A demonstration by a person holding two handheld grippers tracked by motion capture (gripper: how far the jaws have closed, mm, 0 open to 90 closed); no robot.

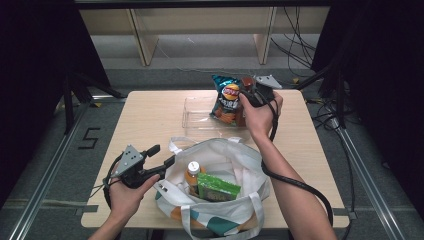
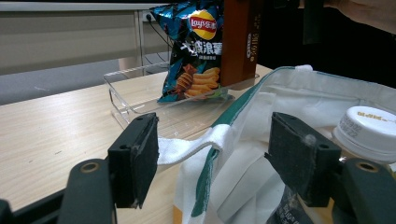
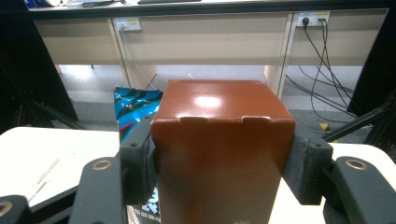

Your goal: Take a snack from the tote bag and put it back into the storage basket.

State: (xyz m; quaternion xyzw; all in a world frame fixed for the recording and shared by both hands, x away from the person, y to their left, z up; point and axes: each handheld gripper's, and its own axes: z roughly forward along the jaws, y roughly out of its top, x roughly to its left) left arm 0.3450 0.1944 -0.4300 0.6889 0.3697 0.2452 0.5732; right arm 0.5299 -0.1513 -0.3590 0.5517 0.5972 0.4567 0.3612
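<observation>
Our right gripper (image 3: 219, 158) pinches a brown box (image 3: 219, 154) upright beside a chip bag (image 1: 226, 100) in the clear tray (image 1: 195, 107) near the worktop's (image 1: 145, 125) far edge. Our left gripper (image 2: 219, 158), fingers spread, straddles the tote bag's (image 1: 225, 210) rim; inside are a bottle (image 1: 193, 172) and a green packet (image 1: 216, 187).

A glossy reddish-brown box (image 3: 219, 149) sits between black jaws. Beside it, a dark teal chip bag (image 1: 226, 100) carries a red-and-yellow logo and orange chips printed below. The tote bag (image 1: 235, 212) is white with green trim and teal and orange patches. Inside lie a bright green packet (image 1: 216, 187) and an orange bottle (image 1: 192, 172) with a white cap. The table (image 1: 145, 120) is pale wood.
</observation>
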